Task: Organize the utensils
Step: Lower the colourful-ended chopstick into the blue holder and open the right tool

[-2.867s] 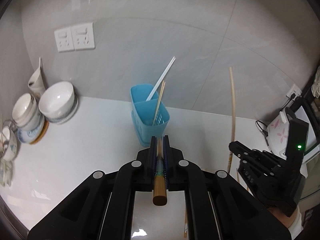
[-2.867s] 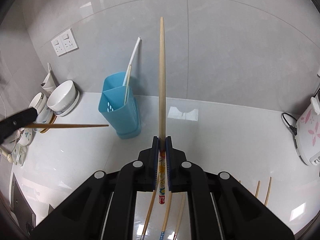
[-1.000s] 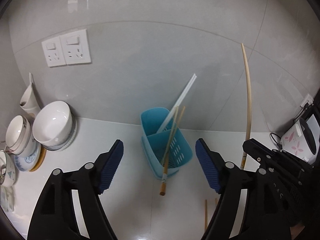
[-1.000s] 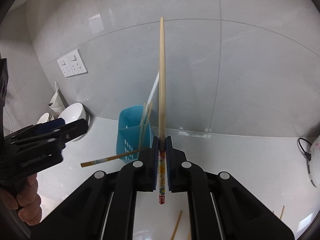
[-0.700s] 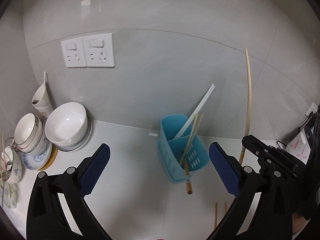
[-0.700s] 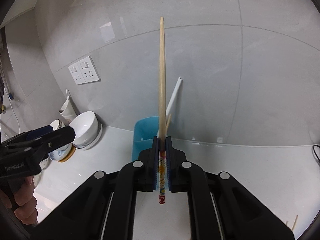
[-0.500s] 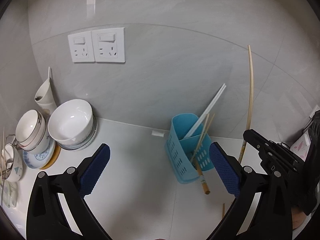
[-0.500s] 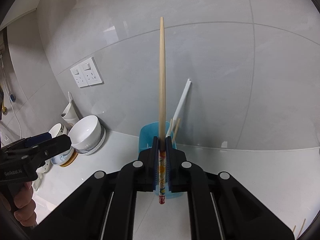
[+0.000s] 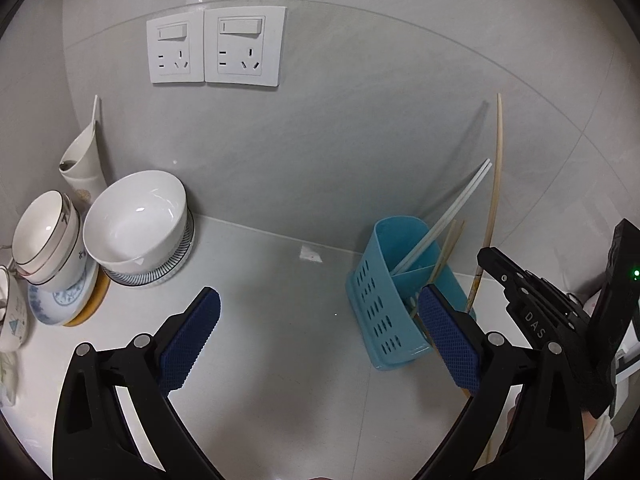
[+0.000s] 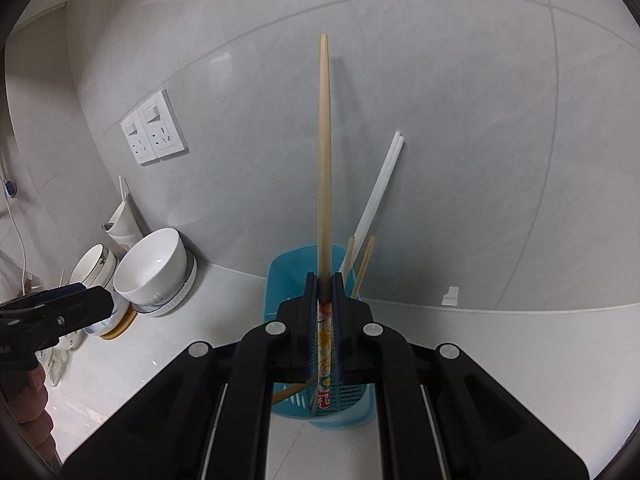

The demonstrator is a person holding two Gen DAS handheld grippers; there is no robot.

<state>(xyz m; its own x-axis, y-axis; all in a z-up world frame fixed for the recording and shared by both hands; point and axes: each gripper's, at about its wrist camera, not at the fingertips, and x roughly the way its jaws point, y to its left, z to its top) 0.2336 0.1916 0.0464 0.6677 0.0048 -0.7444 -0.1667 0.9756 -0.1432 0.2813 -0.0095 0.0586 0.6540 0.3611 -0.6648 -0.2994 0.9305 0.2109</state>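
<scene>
- Clamping a wooden chopstick (image 10: 324, 168) upright, my right gripper (image 10: 325, 280) pinches its patterned end directly above the blue utensil holder (image 10: 288, 264).
- My left gripper (image 9: 316, 320) gapes wide with nothing between its pads, left of the holder.
- White chopsticks (image 10: 380, 188) lean inside the holder.

Left gripper (image 9: 318, 336): jaws spread as wide as they go, blue pads (image 9: 190, 342) bare, nothing btwn them. Angled downward, set off to the left of the blue utensil holder (image 9: 384, 296); right-hand pad overlaps holder's front corner in left wrist view, contact unclear. Bare fingers (image 10: 30, 404) of left hand wrapped on its handle.

Right gripper (image 10: 325, 280): jaws clamped tight on decorated end of a wooden chopstick (image 10: 324, 152), tip pointing up and fwd. Angled downward, directly in front of the holder, close to it.
</scene>
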